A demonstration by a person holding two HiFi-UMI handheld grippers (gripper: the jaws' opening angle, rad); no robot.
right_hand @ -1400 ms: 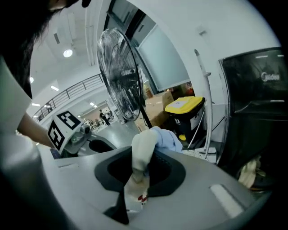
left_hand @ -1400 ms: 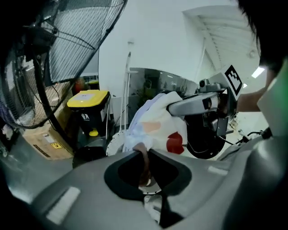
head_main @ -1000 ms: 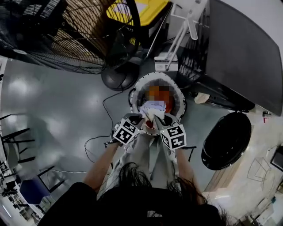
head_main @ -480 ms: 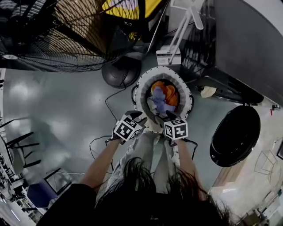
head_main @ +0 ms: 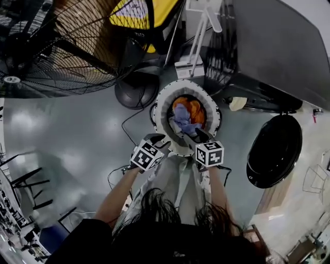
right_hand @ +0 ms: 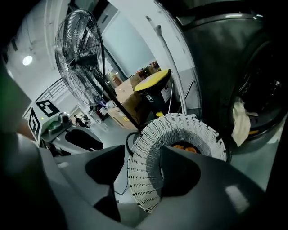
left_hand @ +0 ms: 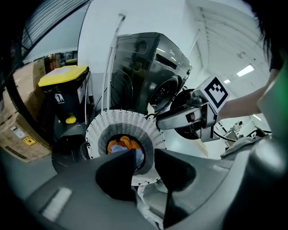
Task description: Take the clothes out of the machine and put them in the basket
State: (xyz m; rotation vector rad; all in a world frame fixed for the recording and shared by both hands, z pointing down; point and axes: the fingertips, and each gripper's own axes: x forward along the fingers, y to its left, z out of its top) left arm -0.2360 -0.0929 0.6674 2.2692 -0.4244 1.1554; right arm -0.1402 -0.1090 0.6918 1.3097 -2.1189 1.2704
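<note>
Both tools are hovering at the near rim of the white slatted laundry basket, which stands on the grey floor right in front of the person. The right hand-held gripper has its jaws apart. They've just been opening, then eased in a shade, and nothing sits between them, only the basket's weave beyond. It's released and carrying nothing.

The left hand-held gripper is parted as well, with nothing pinched. Through its gap you look straight into the basket.

And there's the laundry: an orange garment with a pale bluish garment bunched on top of it, both lying down inside the basket. So part of the load is already delivered.

Now the dark washing machine, just beyond the basket and off to the person's right, with its round door swung wide open. A cream cloth is hanging at its mouth, and in the right gripper view it droops over the lip of the drum opening. That piece, at least, is not in the basket yet. How much more lies deeper in the drum I can't tell from here.

My read is that we're mid-task: some clothes are in, both tools are free, and the cream piece looks like the next fetch.

A big floor fan and a yellow-lidded bin stand behind, and neither plays any part.
</note>
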